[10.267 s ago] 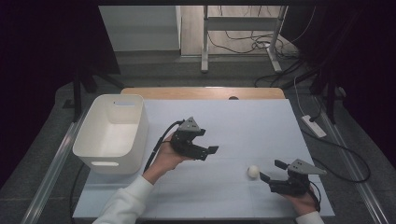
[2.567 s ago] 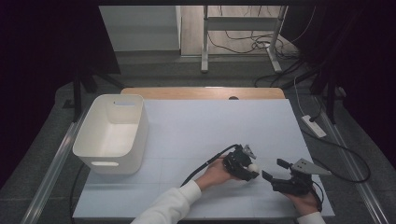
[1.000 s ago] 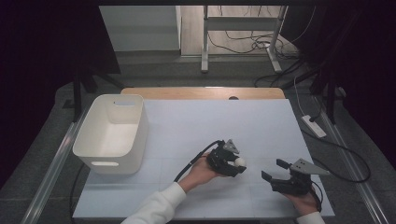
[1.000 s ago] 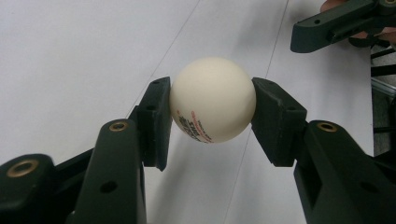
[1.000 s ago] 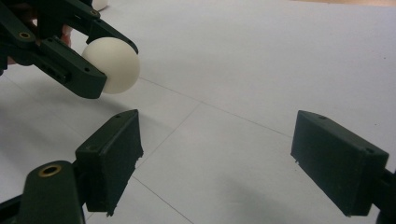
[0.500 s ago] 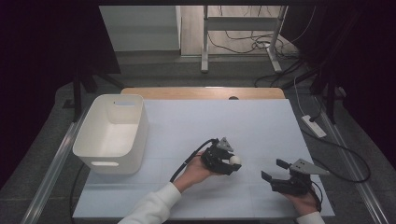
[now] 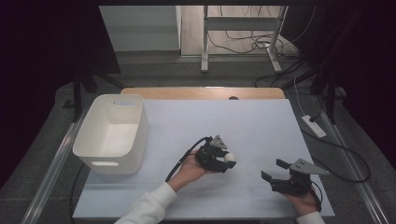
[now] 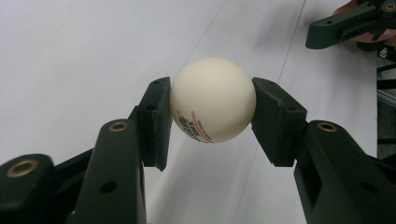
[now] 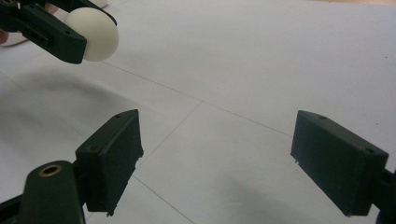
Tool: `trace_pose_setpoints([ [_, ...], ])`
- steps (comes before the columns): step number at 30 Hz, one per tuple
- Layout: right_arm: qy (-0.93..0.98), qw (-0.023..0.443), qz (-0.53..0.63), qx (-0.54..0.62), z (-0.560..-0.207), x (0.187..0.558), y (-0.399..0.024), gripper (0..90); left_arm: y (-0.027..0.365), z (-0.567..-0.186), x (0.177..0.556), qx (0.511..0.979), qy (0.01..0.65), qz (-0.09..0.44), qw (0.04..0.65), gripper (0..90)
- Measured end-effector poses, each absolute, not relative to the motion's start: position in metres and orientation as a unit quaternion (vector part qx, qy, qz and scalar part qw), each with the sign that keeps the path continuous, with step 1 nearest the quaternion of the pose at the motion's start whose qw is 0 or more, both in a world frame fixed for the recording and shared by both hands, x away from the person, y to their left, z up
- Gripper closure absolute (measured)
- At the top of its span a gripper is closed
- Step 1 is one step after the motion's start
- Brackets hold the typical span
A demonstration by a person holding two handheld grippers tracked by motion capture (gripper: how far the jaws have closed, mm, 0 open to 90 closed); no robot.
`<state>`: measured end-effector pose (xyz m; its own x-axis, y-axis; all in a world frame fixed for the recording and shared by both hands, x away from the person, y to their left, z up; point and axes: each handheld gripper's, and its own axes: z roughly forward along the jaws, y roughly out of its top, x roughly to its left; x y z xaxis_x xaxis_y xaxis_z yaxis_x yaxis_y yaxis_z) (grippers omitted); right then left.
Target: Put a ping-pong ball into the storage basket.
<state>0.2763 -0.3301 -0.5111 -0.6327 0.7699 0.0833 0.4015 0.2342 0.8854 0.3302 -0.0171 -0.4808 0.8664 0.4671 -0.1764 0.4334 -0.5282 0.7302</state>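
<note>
Item: small white plastic ball with red print point(image 8: 212, 100), which we find clamped at its widest girth by the left tool point(image 7: 224, 160), clear above the white desk point(image 7: 224, 121) (for carrying, we judge). Right tool point(image 7: 276, 171): agape, empty.

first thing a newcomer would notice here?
Probably the white ball pinched between the left gripper's black jaws, near the middle of the pale table. Next, the white bin at the table's left edge. The right gripper sits at the near right, jaws open with nothing between them.
</note>
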Motion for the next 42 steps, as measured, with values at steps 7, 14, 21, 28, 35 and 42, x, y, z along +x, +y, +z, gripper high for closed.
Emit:
trace_pose_setpoints([
  [7,0.762,0.190,0.485,0.385,-0.511,0.276,-0.330,16.5,-0.008,-0.476,0.330,0.867,0.263,0.026,0.422,50.7],
  [14,0.763,0.189,0.484,0.385,-0.511,0.277,-0.330,16.5,-0.003,-0.473,0.330,0.864,0.266,0.030,0.426,50.6],
  [21,0.763,0.189,0.483,0.385,-0.511,0.277,-0.330,16.6,0.005,-0.468,0.330,0.858,0.270,0.033,0.436,50.7],
  [28,0.764,0.189,0.482,0.385,-0.511,0.276,-0.329,16.6,0.011,-0.463,0.329,0.853,0.271,0.037,0.444,50.7],
  [35,0.764,0.189,0.482,0.385,-0.511,0.276,-0.329,16.6,0.019,-0.458,0.330,0.849,0.275,0.040,0.450,50.6],
  [42,0.764,0.191,0.482,0.384,-0.511,0.277,-0.330,16.6,0.025,-0.453,0.329,0.843,0.279,0.043,0.457,50.7],
])
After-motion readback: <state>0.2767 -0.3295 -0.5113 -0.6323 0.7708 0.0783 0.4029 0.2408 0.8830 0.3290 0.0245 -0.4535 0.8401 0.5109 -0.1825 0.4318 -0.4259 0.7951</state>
